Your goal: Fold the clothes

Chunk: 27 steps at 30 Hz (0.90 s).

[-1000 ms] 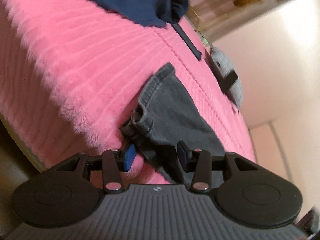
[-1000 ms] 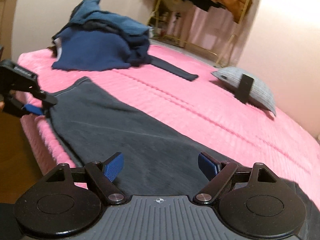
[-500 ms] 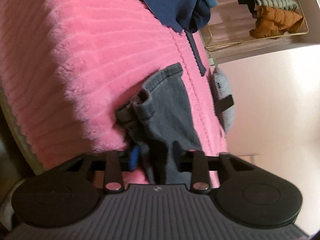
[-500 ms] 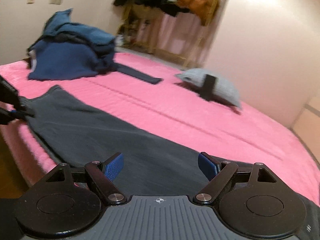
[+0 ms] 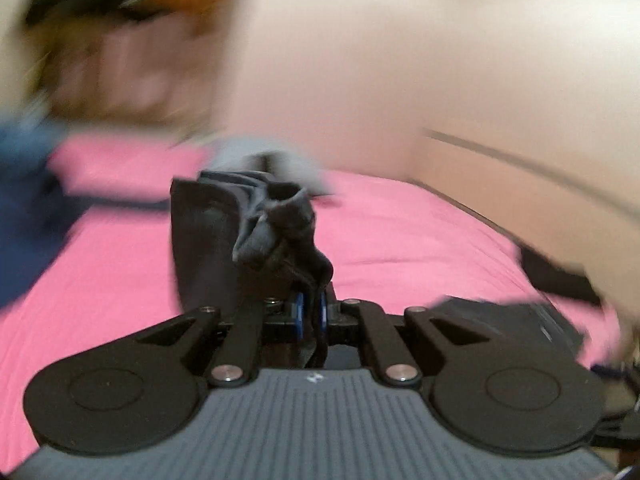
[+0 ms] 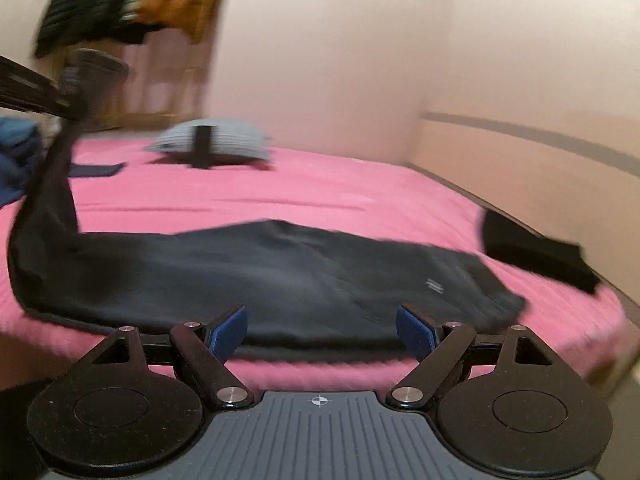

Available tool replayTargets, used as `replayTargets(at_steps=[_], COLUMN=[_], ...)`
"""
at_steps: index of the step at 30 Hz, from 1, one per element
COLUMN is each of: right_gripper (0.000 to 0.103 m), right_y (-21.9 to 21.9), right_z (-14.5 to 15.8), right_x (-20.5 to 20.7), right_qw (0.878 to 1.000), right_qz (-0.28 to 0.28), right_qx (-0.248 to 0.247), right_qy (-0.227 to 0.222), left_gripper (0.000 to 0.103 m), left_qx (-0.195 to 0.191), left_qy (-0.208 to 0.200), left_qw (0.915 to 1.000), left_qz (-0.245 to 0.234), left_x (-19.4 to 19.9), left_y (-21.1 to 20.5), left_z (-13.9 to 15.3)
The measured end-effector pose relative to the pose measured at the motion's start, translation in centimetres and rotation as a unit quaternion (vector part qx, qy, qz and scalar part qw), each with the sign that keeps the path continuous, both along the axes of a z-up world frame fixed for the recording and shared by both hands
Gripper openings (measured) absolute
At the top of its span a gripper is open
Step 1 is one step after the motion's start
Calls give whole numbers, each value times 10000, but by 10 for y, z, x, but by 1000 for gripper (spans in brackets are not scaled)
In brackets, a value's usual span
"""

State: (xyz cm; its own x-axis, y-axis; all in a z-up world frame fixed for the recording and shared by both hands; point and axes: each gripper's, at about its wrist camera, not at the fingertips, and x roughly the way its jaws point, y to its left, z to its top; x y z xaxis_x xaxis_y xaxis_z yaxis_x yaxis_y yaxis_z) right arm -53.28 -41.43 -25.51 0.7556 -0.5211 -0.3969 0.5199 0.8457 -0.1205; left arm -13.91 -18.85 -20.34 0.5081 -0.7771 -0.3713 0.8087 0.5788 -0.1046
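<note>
Left wrist view: the left gripper (image 5: pixel 310 312) is clamped tight on a bunched end of the dark trousers (image 5: pixel 224 240), the blue pads (image 5: pixel 299 312) nearly meeting with cloth pinched between them. The fabric stands up in a crumpled knot just ahead of the fingers and a flat panel hangs beside it, which suggests the end has been raised off the pink bed (image 5: pixel 400 232) so it can be carried over the rest of the garment. A firm pinch at the very edge makes sense here: it gives control of one end while the rest trails. The background is smeared, so the blue pile (image 5: pixel 24 200) at far left and the wall are only rough shapes

Right wrist view: the right gripper (image 6: pixel 320 330) has its jaws spread wide and nothing between them; it hovers at the near edge of the bed (image 6: pixel 360 192). The trousers (image 6: pixel 260 276) lie lengthwise across the bed just beyond its pads (image 6: pixel 228 330), one end rising steeply at the left up to the left gripper (image 6: pixel 74 98), which holds it in the air. The free gripper looks placed to pin or take the near hem while the lifted end is folded over. A grey pillow (image 6: pixel 216 142) sits farther back, a black garment (image 6: pixel 536 252) lies apart at the right, and coats (image 6: pixel 132 0) hang beyond
</note>
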Motion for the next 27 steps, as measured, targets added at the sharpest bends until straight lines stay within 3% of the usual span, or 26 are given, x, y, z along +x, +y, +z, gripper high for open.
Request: replayTargets(at_steps=[3, 5, 6, 9, 11, 12, 14, 19, 23, 25, 27], right_gripper=[84, 84, 84, 84, 84, 84, 84, 84, 84, 84, 84], right_y=[-17, -29, -35, -47, -53, -56, -62, -59, -60, -62, -68], right_z=[-6, -9, -10, -9, -11, -11, -11, -3, 2, 1, -8], right_x=[-26, -39, -44, -49, -46, -41, -30, -4, 20, 36, 54], right_qw=[9993, 9981, 9974, 9959, 9949, 9946, 9936, 9820, 9583, 9456, 9423], right_qz=[-338, -540, -631, -782, -792, -743, -592, 72, 493, 617, 470], right_qx=[149, 277, 331, 439, 597, 693, 907, 1710, 2537, 2884, 3050], right_qy=[32, 47, 43, -77, -177, -218, -325, -797, -1215, -1376, -1299], left_gripper=[4, 4, 4, 5, 4, 4, 9, 19, 23, 31, 36], left_qx=[577, 1096, 1445, 2897, 3134, 3127, 3018, 2412, 1991, 1900, 1918], left_qy=[-552, -937, -1141, -1513, -2231, -2345, -2239, -1154, -660, -632, -549], left_qw=[9915, 9760, 9648, 9137, 8905, 8890, 8936, 9247, 9532, 9636, 9701], left_qz=[-1026, -1630, -1879, -2414, -2428, -2387, -2455, -2710, -2179, -1774, -1381], left_x=[-49, -81, -97, -134, -154, -158, -158, -129, -106, -89, -67], left_y=[-91, -150, -178, -239, -240, -236, -229, -190, -134, -111, -97], left_z=[-7, -27, -48, -123, -144, -147, -142, -101, -68, -59, -60])
